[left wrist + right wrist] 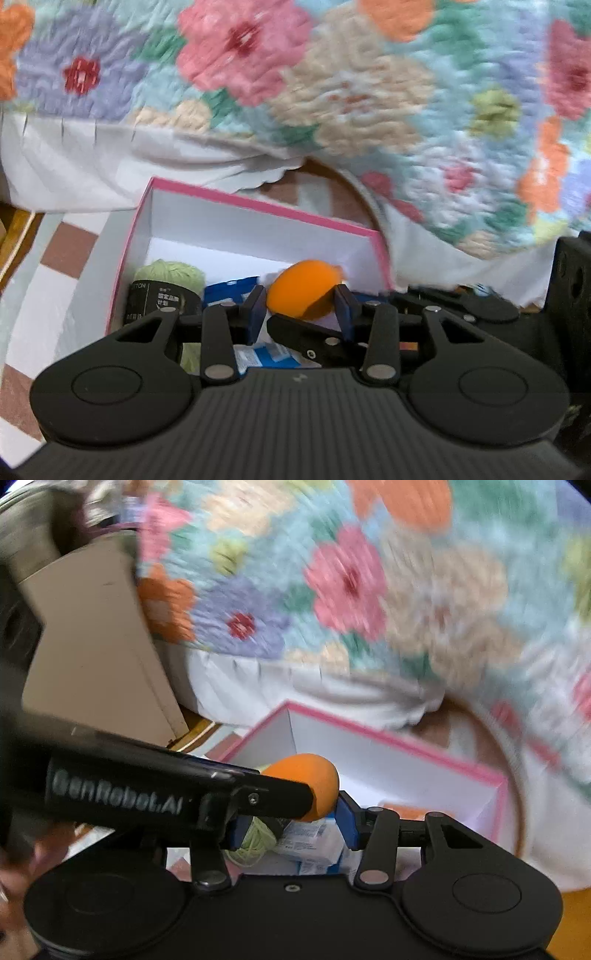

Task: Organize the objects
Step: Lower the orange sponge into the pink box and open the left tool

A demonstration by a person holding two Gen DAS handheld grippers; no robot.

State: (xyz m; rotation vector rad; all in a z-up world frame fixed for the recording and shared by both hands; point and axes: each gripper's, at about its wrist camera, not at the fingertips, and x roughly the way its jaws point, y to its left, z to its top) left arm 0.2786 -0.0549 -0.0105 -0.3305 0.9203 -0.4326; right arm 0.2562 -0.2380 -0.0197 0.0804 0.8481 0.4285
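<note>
Because the orange ball looked light, soft and fuzzy, I judged it would squash and roll, so a gentle hold across its widest middle suited it. It hung above the pink-rimmed box, between the spread jaws of my left gripper. Whether those touched it, or what my right gripper did, I could not tell. Below the ball lay green yarn and blue packets.
</note>
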